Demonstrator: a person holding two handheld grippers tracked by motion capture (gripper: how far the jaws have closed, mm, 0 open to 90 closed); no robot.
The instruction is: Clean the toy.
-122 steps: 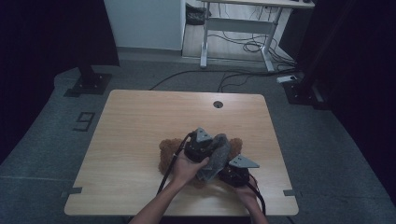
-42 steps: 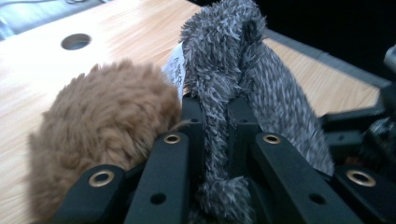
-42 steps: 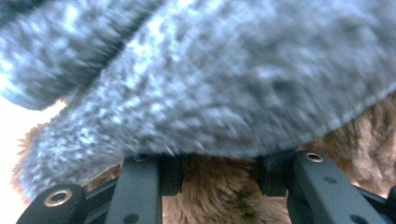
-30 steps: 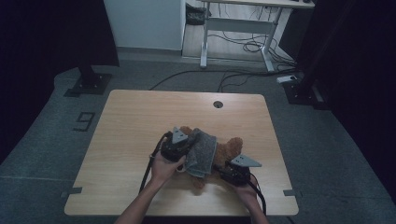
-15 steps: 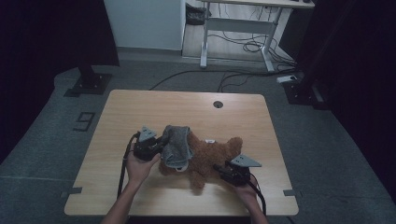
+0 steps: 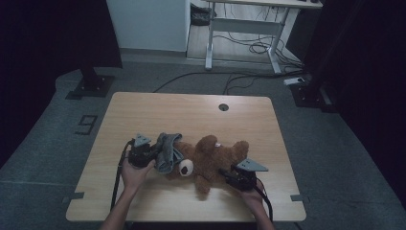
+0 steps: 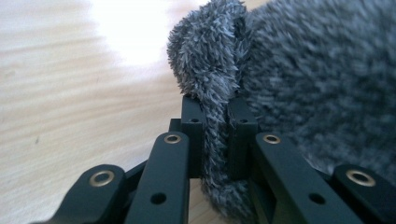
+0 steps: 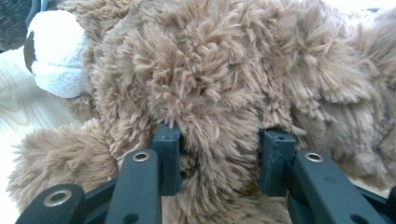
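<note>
From above, a brown teddy bear (image 6: 210, 158) lies mid-table, a grey fuzzy garment (image 6: 167, 149) at its head. Left gripper (image 7: 215, 128) pinches a garment fold: soft, light, stretchy. Right gripper (image 8: 219, 158) clamps the bear's squashy, light plush body.

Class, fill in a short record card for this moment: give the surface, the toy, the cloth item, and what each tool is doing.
surface: wooden table
toy: brown teddy bear, lying on the table, white muzzle toward the cloth
cloth: grey fuzzy garment, bunched at the bear's head
left tool: shut on a fold of the grey fuzzy garment
right tool: clamped on the bear's brown fur
</note>
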